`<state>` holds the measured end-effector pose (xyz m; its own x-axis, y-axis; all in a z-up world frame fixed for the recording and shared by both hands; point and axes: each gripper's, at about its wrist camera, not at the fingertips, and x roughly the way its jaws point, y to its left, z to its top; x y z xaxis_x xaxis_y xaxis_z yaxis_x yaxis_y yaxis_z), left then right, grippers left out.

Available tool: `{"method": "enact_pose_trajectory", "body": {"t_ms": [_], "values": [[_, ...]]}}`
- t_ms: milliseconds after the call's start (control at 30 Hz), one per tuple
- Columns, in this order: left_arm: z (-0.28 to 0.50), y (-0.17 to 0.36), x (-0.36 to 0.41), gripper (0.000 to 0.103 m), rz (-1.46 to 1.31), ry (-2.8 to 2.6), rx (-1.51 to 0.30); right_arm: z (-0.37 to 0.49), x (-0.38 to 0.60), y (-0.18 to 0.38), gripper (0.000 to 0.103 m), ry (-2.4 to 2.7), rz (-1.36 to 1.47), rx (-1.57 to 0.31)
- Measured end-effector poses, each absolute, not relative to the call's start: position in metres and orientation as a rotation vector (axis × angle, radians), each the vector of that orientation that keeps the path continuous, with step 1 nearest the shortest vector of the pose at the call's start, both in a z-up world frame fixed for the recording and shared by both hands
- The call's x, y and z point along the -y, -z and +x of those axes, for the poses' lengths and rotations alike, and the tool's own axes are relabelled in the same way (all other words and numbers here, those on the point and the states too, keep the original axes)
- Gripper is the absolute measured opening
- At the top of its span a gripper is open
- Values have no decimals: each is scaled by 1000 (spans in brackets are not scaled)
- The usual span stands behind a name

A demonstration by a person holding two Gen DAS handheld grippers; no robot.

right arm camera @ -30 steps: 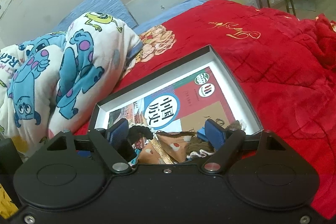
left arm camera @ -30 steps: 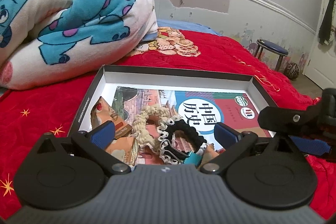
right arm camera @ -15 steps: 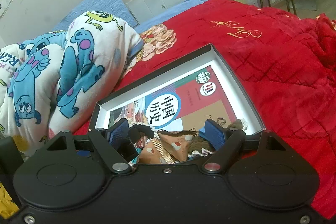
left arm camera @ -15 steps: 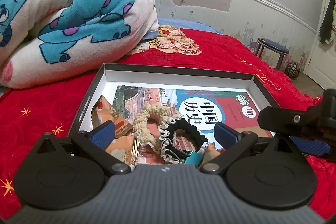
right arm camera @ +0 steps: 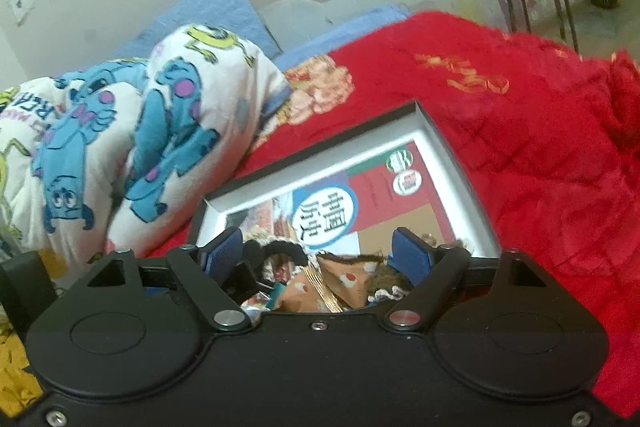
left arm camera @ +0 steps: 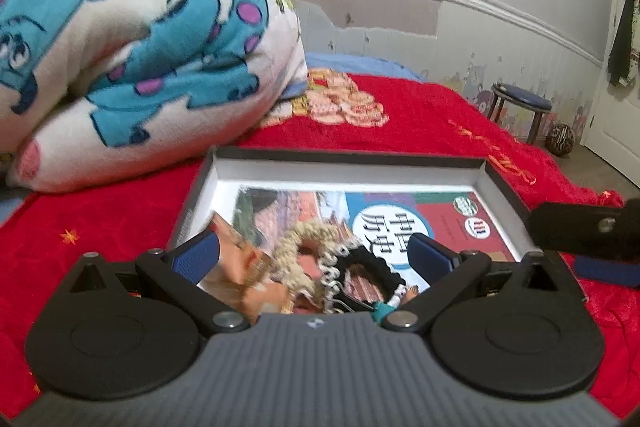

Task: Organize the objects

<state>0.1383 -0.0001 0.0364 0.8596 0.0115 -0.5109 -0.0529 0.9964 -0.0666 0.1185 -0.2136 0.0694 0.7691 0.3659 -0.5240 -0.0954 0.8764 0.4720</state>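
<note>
A shallow black box with a white inside (left arm camera: 340, 169) lies on the red bedspread and also shows in the right wrist view (right arm camera: 440, 143). In it lies a history textbook (left arm camera: 400, 219) (right arm camera: 360, 199). On the book rest a beige scrunchie (left arm camera: 304, 239), a black scrunchie with white lace trim (left arm camera: 372, 267) and an orange patterned pouch (left arm camera: 244, 259) (right arm camera: 340, 279). My left gripper (left arm camera: 316, 251) is open and empty just above these items. My right gripper (right arm camera: 320, 251) is open and empty over the box's near end; part of it shows at the left view's right edge (left arm camera: 580, 231).
A rolled white blanket with blue monsters (left arm camera: 132, 59) (right arm camera: 132, 147) lies beside the box on the left. The red bedspread (right arm camera: 540, 167) stretches to the right. A blue-topped stool (left arm camera: 520, 107) and a ball (left arm camera: 560, 141) stand by the far wall.
Both grippers have lifted and pulled back slightly from the box, both still open. The items in the box have stayed put.
</note>
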Motion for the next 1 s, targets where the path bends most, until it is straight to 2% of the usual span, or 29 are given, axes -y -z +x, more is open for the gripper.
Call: {"method": "enact_pose_trajectory", "body": {"t_ms": [167, 400, 533, 667, 800, 1000], "values": [[116, -57, -12, 103, -83, -45, -504, 95, 231, -83, 84, -274, 454, -603], [57, -63, 9, 103, -3, -71, -523, 64, 259, -61, 84, -259, 483, -691], [12, -40, 27, 103, -18, -79, -623, 51, 267, -50, 87, -220, 467, -709], [5, -14, 42, 103, -39, -61, -784, 28, 266, -42, 92, -178, 316, -679], [7, -7, 48, 103, 11, -84, -806, 13, 263, -40, 94, -205, 181, -666], [19, -2, 33, 103, -67, -90, -882, 16, 265, -37, 97, -212, 200, -734]]}}
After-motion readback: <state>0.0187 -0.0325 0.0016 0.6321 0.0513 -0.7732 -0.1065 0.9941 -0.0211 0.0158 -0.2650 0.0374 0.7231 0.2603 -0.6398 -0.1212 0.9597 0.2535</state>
